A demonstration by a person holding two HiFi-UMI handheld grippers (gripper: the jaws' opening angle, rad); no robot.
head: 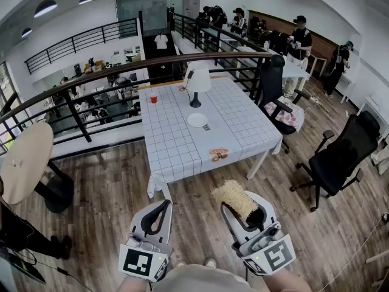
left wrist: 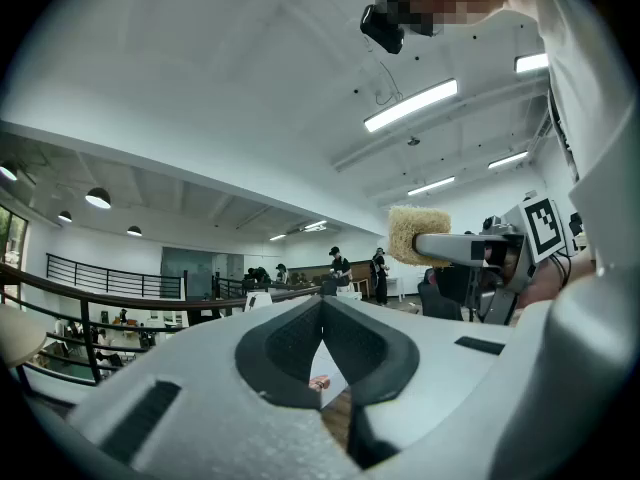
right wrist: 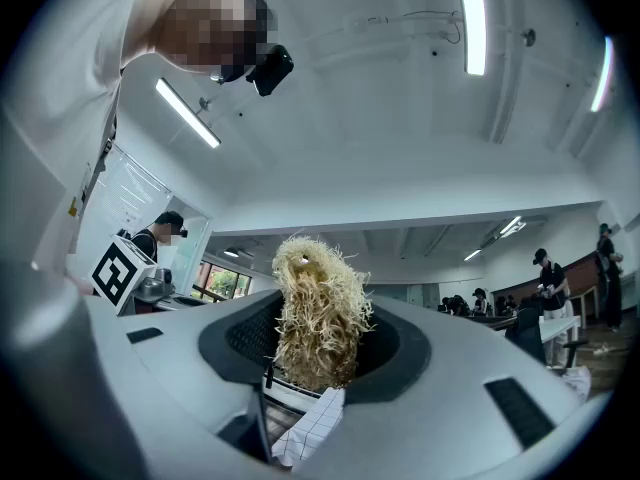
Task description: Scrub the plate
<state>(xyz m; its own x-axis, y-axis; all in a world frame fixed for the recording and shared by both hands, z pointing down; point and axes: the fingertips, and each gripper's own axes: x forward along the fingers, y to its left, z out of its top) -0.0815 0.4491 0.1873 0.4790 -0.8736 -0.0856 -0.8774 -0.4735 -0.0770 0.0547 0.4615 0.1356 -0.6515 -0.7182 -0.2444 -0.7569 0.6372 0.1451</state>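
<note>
Seen from the head view: both claws held low over the wooden floor (head: 109,187), well apart from the worktop (head: 176,148) and in front of its near edge.

In the right claw (head: 241,210), a straw-coloured scrubbing pad (head: 233,198), pinched firmly between the two jaws, with its loose fibres standing up above them. Same grip in the right gripper view: jaws pressed on both sides of the pad, its rough tuft rising out of the middle.

Left claw (head: 163,208) closed, jaw tips touching, nothing between them. In the left gripper view, only a narrow slit below the joined tips, with a bit of the worktop's checked cloth behind it.

On the checked cloth, around the middle of the worktop, the white plate (head: 197,120), lying flat and alone. Just beside it, toward the near right corner, a small dark object (head: 206,127), too small to tell more. Behind the plate, toward the far edge, a table lamp (head: 196,84) with a white shade. Near the far left corner, a red cup (head: 153,99). Close to the near edge, a small brownish thing (head: 219,154), not clear enough to name.

To the right of the worktop, two black office chairs (head: 337,157), one near the far right corner and one further out on the floor.
</note>
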